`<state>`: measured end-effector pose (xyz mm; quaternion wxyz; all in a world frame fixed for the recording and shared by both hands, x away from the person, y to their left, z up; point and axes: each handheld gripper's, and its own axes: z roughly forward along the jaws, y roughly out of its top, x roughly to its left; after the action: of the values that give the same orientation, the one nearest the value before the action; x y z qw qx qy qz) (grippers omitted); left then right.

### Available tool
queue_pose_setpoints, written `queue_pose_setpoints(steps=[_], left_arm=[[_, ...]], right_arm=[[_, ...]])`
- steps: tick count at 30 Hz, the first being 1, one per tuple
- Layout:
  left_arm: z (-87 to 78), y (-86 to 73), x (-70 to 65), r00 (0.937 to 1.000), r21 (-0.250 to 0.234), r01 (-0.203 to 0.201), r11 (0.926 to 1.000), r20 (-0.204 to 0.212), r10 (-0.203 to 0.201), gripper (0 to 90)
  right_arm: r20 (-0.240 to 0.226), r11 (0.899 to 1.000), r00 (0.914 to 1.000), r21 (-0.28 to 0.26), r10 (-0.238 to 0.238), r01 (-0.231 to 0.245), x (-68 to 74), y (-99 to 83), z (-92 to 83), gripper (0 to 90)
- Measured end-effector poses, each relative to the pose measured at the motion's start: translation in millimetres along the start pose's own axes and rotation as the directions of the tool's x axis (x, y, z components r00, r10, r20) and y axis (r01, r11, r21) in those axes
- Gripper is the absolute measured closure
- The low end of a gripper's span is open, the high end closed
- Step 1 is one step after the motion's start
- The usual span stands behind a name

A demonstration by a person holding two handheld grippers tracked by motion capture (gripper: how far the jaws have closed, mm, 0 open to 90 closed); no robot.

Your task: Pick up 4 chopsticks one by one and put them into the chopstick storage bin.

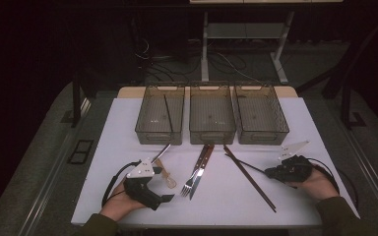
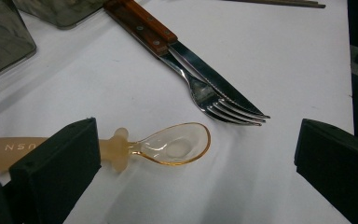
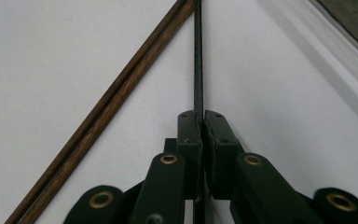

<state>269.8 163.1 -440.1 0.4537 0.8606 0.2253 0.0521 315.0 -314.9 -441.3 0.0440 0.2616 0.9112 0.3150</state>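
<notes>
1. Fingers of the right gripper (image 3: 200, 122) are clenched on a thin black chopstick (image 3: 198, 60), their pads pressed flat against it; the stick runs straight out ahead of the jaws over the white table (image 1: 128, 128).
2. That black chopstick lies at the right of the table, just in front of the right-hand bin (image 1: 261, 114). Gripping it near one end, as here, should let the far tip swing up and over a bin wall.
3. Beside it lies a pair of brown wooden chopsticks (image 3: 116, 93), slanting away and meeting the black one near its far end. They are not in the grip, so I judge the black stick is being taken alone.
4. Left gripper (image 2: 196, 172) is released, jaws wide apart, low over the table. A clear amber spoon (image 2: 175, 145) lies between them with its handle passing behind the left jaw; no pad presses on it.
5. Just past the spoon, a fork (image 2: 214, 100) and a wooden-handled knife (image 2: 177, 46) lie side by side, touching.
6. Three clear bins stand in a row at the back; the left bin (image 1: 160, 115) already holds a dark stick, which suggests the cutlery is being sorted by kind.
7. The middle bin (image 1: 211, 115) looks empty.
</notes>
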Motion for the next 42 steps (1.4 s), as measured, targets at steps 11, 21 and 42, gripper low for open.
queue_pose_setpoints(steps=[11, 21, 42], left_arm=[[0.1, 0.0, 0.3, 1.0, 0.006, -0.004, 1.0, 0.002, 0.004, 0.0], [0.2, 0.0, 0.2, 1.0, 0.007, -0.003, 1.0, 0.003, 0.003, 0.0], [0.2, 0.0, 0.8, 1.0, 0.002, 0.003, 1.0, 0.002, -0.003, 0.0]], right_arm=[[-0.014, 1.0, 0.9999, -0.022, 0.007, -0.007, 0.3, 3.3, -3.2, 85.8], [-0.022, 0.997, 0.9992, -0.07, 0.034, -0.035, 0.4, 6.9, -11.8, 85.8], [-0.054, 0.987, 0.9975, -0.149, 0.046, -0.054, 8.1, 35.1, -16.8, 85.8]])
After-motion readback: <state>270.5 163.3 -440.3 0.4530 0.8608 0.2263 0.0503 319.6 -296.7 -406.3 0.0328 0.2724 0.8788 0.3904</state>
